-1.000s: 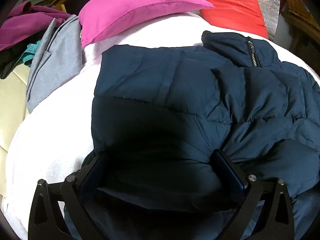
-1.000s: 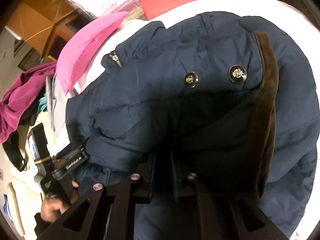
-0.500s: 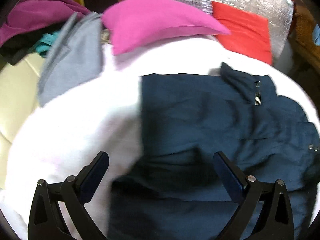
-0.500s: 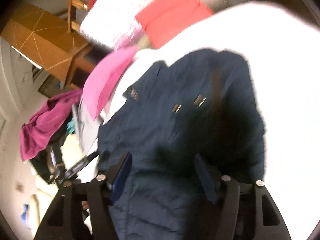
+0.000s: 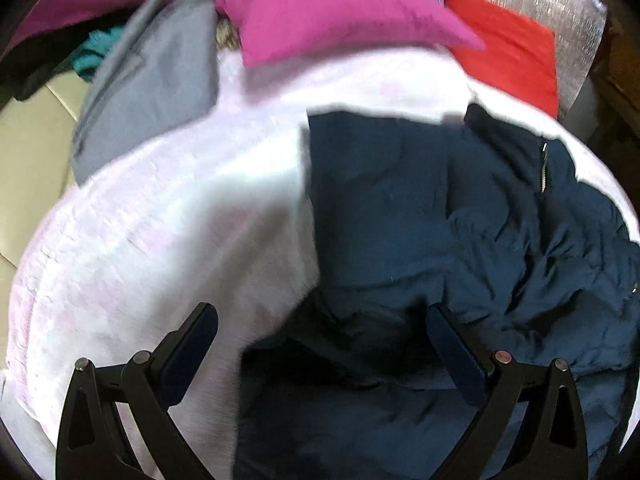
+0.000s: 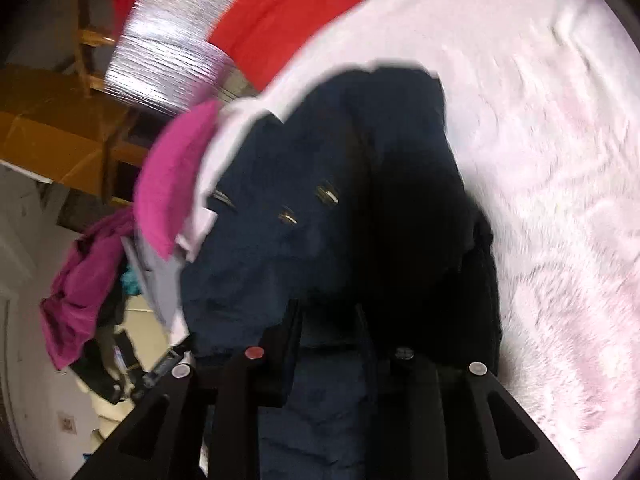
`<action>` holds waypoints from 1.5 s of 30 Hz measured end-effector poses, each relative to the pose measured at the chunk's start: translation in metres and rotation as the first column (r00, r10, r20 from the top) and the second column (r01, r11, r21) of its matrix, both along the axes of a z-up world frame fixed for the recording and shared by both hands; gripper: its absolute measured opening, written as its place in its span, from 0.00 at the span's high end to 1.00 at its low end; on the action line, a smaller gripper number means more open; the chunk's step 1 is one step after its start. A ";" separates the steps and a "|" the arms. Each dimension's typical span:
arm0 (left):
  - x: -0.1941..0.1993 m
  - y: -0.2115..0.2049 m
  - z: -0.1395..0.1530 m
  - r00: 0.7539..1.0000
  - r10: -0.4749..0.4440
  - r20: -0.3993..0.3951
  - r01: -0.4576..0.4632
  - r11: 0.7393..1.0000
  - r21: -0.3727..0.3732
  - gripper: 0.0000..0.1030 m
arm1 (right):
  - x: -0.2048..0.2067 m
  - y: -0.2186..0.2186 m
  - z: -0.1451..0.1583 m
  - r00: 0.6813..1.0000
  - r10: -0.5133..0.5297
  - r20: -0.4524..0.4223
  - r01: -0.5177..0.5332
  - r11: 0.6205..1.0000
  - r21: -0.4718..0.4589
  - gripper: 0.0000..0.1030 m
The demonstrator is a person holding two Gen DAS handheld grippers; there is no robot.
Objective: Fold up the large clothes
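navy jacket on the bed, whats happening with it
A person with a handheld gripper in each hand is folding a navy puffer jacket on a white blanket. The left gripper is wide open, hovering over the jacket's near edge and holding nothing. The right gripper has its fingers close together with jacket fabric between them, though blur hides whether it grips. A pink pillow and a red pillow lie beyond.

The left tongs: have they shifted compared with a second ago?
Yes. The left tongs have drawn back and slid left: the puffy navy jacket sits farther right, exposing more white blanket.
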State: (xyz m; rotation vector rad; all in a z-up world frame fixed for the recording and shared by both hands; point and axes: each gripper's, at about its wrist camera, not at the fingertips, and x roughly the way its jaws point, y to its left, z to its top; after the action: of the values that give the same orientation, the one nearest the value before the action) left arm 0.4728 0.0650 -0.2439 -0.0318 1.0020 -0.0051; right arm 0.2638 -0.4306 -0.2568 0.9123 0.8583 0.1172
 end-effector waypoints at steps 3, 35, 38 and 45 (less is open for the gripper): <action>0.001 0.011 0.011 0.998 0.031 0.048 -0.029 0.999 -0.029 0.00 | -0.005 -0.018 0.008 0.996 -0.079 0.044 0.079 0.997 -0.003 0.67; -0.011 -0.040 0.004 0.994 -0.100 -0.038 0.099 0.995 -0.007 0.00 | 0.044 0.050 -0.012 0.994 0.108 -0.030 -0.108 0.994 -0.022 0.67; -0.023 -0.048 0.020 0.992 -0.125 0.020 0.126 0.991 -0.047 0.00 | 0.038 0.027 0.009 0.996 0.037 0.083 -0.034 0.999 -0.028 0.67; -0.022 -0.073 0.026 0.985 -0.159 0.060 0.163 0.984 -0.069 0.00 | 0.042 -0.025 0.009 0.980 -0.142 0.137 0.144 0.990 -0.002 0.47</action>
State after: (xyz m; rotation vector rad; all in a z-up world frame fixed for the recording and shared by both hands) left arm 0.4512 -0.0083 -0.2178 -0.0178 0.9480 -0.1907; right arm 0.3054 -0.4556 -0.2480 0.9412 0.6640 0.0489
